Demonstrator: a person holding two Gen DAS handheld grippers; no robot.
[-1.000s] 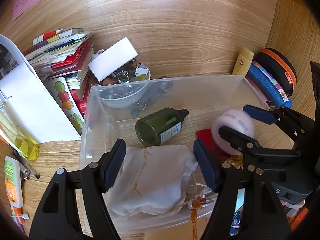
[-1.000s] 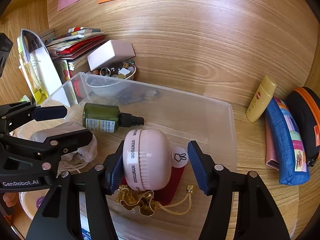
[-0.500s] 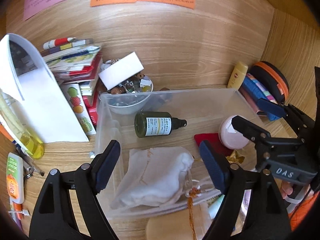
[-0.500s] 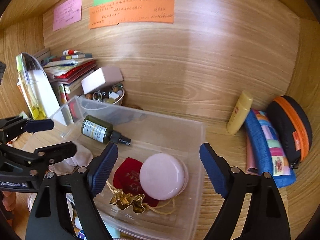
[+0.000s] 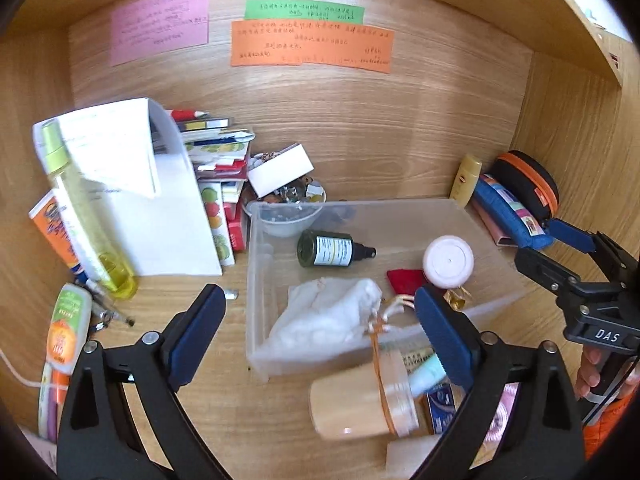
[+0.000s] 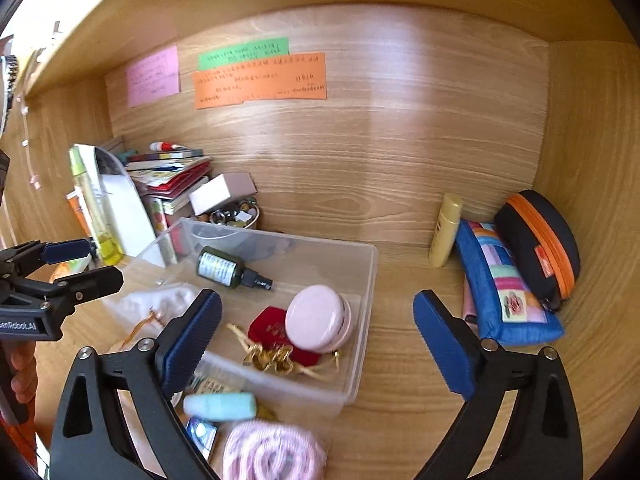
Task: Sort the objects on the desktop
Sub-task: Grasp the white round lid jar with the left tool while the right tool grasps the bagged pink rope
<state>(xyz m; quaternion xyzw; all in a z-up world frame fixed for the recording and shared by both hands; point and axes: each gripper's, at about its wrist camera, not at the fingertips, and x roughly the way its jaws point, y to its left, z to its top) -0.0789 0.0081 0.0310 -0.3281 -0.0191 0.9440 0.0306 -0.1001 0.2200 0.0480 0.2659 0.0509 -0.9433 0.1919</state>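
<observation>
A clear plastic bin (image 5: 256, 248) (image 6: 366, 280) stands on the wooden desk. In it lie a green spray bottle (image 5: 330, 249) (image 6: 228, 270), a white cloth pouch (image 5: 324, 320), a red pouch (image 6: 272, 324) with gold cord, and a round pink case (image 5: 448, 260) (image 6: 318, 318). My left gripper (image 5: 320, 340) is open and empty, held back above the bin's near wall. My right gripper (image 6: 318, 340) is open and empty, above the bin's right part; it also shows in the left wrist view (image 5: 560, 252).
Books and a white folder (image 5: 160, 208) stand left, with a yellow bottle (image 5: 84, 216), a tube (image 5: 66, 328) and a bowl of trinkets (image 5: 288, 196). At right are a yellow tube (image 6: 446, 230), a blue pouch (image 6: 500, 284) and a black case (image 6: 540, 240). A beige jar (image 5: 360, 396) lies near.
My right gripper opened and let the pink case go into the bin, then drew back. My left gripper also pulled back and up from the bin.
</observation>
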